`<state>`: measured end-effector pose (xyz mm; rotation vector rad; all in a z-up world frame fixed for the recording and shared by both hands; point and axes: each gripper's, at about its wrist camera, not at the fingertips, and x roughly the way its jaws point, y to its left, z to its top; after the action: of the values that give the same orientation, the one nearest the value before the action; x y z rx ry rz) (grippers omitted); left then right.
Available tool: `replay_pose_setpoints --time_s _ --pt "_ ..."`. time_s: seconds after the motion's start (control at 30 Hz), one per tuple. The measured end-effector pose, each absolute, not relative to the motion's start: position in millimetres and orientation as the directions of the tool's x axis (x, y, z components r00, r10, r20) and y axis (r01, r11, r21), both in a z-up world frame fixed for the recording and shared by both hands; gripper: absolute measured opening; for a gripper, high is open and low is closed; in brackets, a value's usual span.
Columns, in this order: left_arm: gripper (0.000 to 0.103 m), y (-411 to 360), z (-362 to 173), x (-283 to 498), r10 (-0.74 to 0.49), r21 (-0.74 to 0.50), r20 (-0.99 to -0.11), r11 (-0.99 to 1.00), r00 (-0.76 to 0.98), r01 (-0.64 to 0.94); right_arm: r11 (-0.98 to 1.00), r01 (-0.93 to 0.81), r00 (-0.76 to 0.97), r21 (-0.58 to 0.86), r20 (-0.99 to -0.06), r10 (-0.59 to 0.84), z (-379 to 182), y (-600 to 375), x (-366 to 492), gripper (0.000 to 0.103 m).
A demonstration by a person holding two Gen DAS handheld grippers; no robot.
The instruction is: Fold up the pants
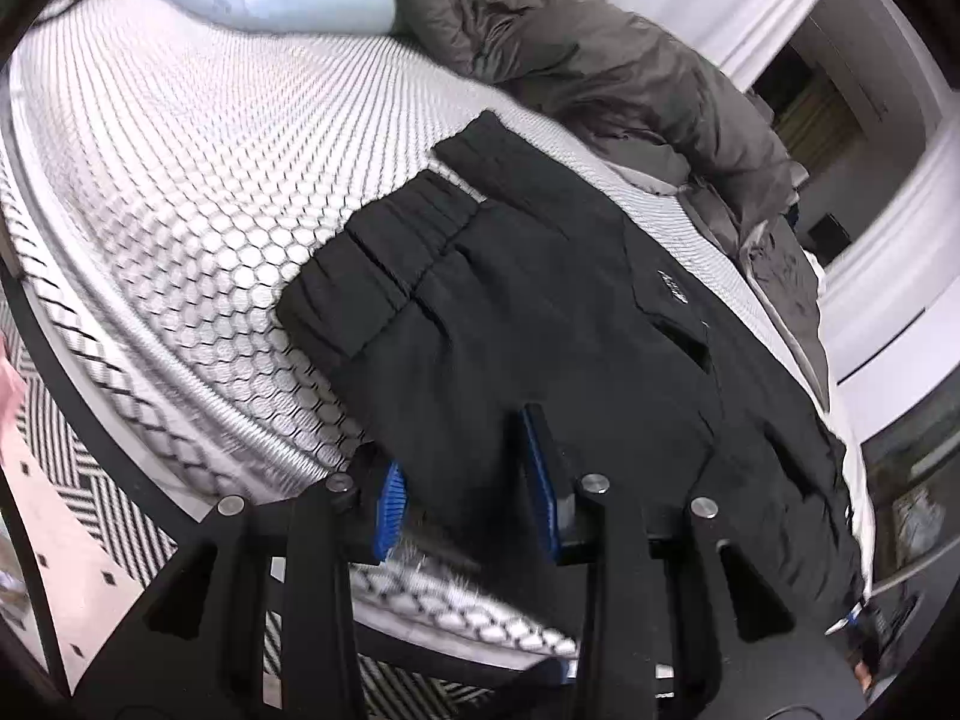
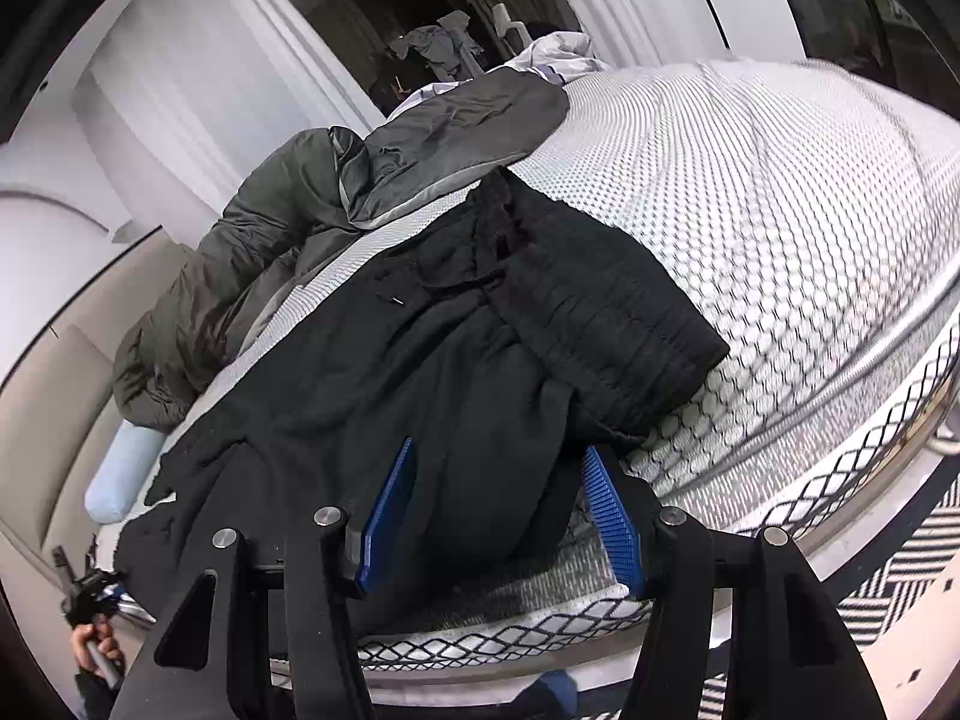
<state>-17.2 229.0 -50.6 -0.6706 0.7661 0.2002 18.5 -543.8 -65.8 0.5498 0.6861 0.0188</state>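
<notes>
I see the honeycomb-patterned mattress (image 1: 180, 180) filling most of both wrist views, with the black pants (image 1: 540, 312) spread across it from centre toward the lower right of the left view, a grey duvet (image 1: 570, 48) bunched behind them. My left gripper (image 1: 465, 480) hangs over the pants' near edge, fingers apart and holding nothing. My right gripper (image 2: 501, 510) is likewise spread wide and empty above the dark fabric.
</notes>
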Motion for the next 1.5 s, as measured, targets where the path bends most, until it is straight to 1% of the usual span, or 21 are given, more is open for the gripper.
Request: replay_pose_setpoints --time_s 0.03,0.1,0.13,0.17,0.23,0.27,0.3,0.33,0.37,0.43,0.53,0.63,0.73,0.87,1.03,1.13,1.27,1.4,1.5 --pt "0.029 232 -54 -13 -0.068 -0.501 -0.696 0.759 0.714 -0.415 0.855 0.171 0.773 0.490 -0.604 0.192 -69 -544 19 0.059" --pt "0.024 234 -55 -11 -0.057 -0.511 -0.692 0.743 0.720 -0.432 0.846 0.177 0.765 0.502 -0.612 0.203 -75 -544 21 0.059" --pt "0.019 234 -53 -11 -0.046 -0.507 -0.688 0.744 0.725 -0.435 0.843 0.172 0.763 0.509 -0.610 0.213 -76 -543 23 0.059" --pt "0.014 234 -51 -12 -0.033 -0.501 -0.683 0.749 0.730 -0.434 0.842 0.170 0.763 0.512 -0.610 0.217 -77 -542 26 0.056" --pt "0.009 234 -45 -17 -0.016 -0.496 -0.667 0.756 0.745 -0.428 0.834 0.179 0.764 0.522 -0.608 0.216 -77 -542 31 0.031" --pt "0.006 236 -43 -20 -0.012 -0.498 -0.659 0.756 0.752 -0.425 0.826 0.185 0.764 0.532 -0.607 0.219 -78 -545 30 0.026" --pt "0.005 237 -39 -24 -0.008 -0.503 -0.649 0.754 0.761 -0.422 0.811 0.181 0.765 0.556 -0.598 0.239 -77 -546 32 0.018" --pt "0.003 239 -37 -27 -0.007 -0.509 -0.642 0.752 0.767 -0.419 0.808 0.173 0.770 0.564 -0.589 0.246 -76 -546 30 0.013" --pt "0.001 241 -34 -31 -0.002 -0.511 -0.636 0.751 0.772 -0.419 0.805 0.165 0.775 0.570 -0.580 0.252 -74 -547 27 0.012" --pt "0.001 243 -27 -39 0.020 -0.502 -0.623 0.757 0.782 -0.419 0.806 0.159 0.775 0.571 -0.577 0.256 -70 -546 21 0.007" --pt "0.001 244 -22 -48 0.043 -0.466 -0.629 0.779 0.776 -0.420 0.814 0.163 0.775 0.558 -0.582 0.244 -68 -549 6 0.005" --pt "0.001 248 -26 -55 0.031 -0.469 -0.643 0.775 0.765 -0.425 0.807 0.166 0.778 0.567 -0.578 0.246 -69 -552 -4 0.005" --pt "0.001 249 -23 -60 0.038 -0.466 -0.637 0.776 0.770 -0.424 0.806 0.167 0.783 0.569 -0.573 0.243 -68 -551 -10 0.005" --pt "0.000 248 -2 -59 0.053 -0.460 -0.606 0.791 0.794 -0.404 0.821 0.144 0.814 0.552 -0.538 0.219 -49 -546 -16 0.005" --pt "0.000 248 35 -41 0.069 -0.440 -0.566 0.817 0.821 -0.373 0.857 0.109 0.878 0.503 -0.453 0.154 1 -535 -12 0.005" --pt "0.000 251 54 -18 0.071 -0.435 -0.555 0.824 0.829 -0.362 0.873 0.115 0.904 0.475 -0.414 0.106 26 -530 2 0.005" --pt "0.000 251 75 29 0.065 -0.416 -0.563 0.839 0.824 -0.351 0.889 0.141 0.919 0.435 -0.391 0.045 59 -525 46 0.005" --pt "0.000 249 91 96 0.084 -0.372 -0.589 0.854 0.803 -0.363 0.904 0.165 0.916 0.395 -0.400 0.007 80 -520 109 0.005" --pt "0.000 248 97 153 0.100 -0.346 -0.609 0.859 0.787 -0.377 0.911 0.202 0.905 0.358 -0.425 -0.034 88 -517 166 0.005"
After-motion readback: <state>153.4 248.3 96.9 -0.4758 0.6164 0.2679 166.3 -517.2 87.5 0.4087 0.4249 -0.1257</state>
